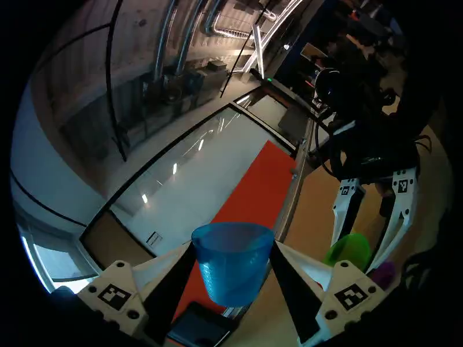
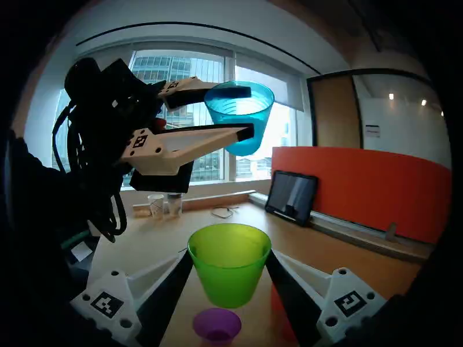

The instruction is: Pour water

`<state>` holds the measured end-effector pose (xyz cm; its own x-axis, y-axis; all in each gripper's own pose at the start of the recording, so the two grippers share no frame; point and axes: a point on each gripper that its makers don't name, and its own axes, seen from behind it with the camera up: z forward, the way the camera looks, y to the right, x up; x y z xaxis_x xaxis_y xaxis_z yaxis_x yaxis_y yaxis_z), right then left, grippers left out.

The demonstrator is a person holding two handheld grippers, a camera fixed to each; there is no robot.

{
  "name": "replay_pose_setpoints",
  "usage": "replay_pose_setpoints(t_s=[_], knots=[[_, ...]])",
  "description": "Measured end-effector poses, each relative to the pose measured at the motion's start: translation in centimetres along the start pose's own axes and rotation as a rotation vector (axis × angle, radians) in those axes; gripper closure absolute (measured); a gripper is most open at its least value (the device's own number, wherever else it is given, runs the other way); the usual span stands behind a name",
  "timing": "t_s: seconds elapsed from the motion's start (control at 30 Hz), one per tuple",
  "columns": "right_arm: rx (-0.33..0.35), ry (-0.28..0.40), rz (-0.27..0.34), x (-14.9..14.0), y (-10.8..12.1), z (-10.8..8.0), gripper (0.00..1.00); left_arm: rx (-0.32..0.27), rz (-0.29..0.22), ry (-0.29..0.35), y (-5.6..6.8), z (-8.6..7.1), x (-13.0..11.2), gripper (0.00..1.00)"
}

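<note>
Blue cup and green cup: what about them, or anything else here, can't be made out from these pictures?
- Blue cup: water level unclear in the right gripper view, with the bright window behind it.
- Green cup: inside hidden by its own wall, right gripper view.
- Purple cup: bottom cut off by the lower edge, right gripper view.
- Small containers by the window: too small to identify.

Left gripper (image 1: pixel 232 246) raised high, fingers (image 1: pixel 168 283) pressed on blue cup (image 1: pixel 232 274), right gripper (image 2: pixel 230 254) lower, fingers (image 2: pixel 165 280) pressed on green cup (image 2: pixel 230 274)
</note>
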<state>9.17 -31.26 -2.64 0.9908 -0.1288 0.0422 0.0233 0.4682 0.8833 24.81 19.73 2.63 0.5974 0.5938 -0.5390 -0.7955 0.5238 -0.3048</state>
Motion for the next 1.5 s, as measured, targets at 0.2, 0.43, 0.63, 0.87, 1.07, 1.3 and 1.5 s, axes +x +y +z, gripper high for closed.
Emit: replay_pose_setpoints(t_s=[0.2, 0.43, 0.63, 0.87, 1.07, 1.3, 1.5], knots=[[0.000, 0.000, 0.002, -0.19, 0.07, -0.11, 0.09, 0.009, 0.032, 0.005, -0.32, 0.10, 0.16, 0.14], [-0.005, 0.001, 0.004, -0.13, 0.35, -0.18, 0.09, 0.010, 0.072, 0.007, -0.13, 0.27, 0.23, 0.14], [-0.005, 0.005, 0.005, 0.01, 0.48, -0.14, 0.09, 0.009, 0.098, 0.012, -0.09, 0.47, 0.45, 0.14], [-0.008, 0.009, 0.008, 0.04, 0.64, -0.16, 0.09, 0.012, 0.126, 0.011, -0.15, 0.64, 0.65, 0.14], [-0.009, 0.011, 0.010, 0.00, 0.70, -0.20, 0.09, 0.017, 0.146, 0.012, -0.26, 0.75, 0.83, 0.14], [-0.010, 0.016, 0.008, 0.09, 0.73, -0.34, 0.09, 0.017, 0.171, 0.012, -0.01, 0.78, 0.81, 0.14], [-0.015, 0.015, 0.008, 0.19, 0.88, -0.42, 0.09, 0.020, 0.191, 0.011, 0.09, 0.77, 0.86, 0.14]])
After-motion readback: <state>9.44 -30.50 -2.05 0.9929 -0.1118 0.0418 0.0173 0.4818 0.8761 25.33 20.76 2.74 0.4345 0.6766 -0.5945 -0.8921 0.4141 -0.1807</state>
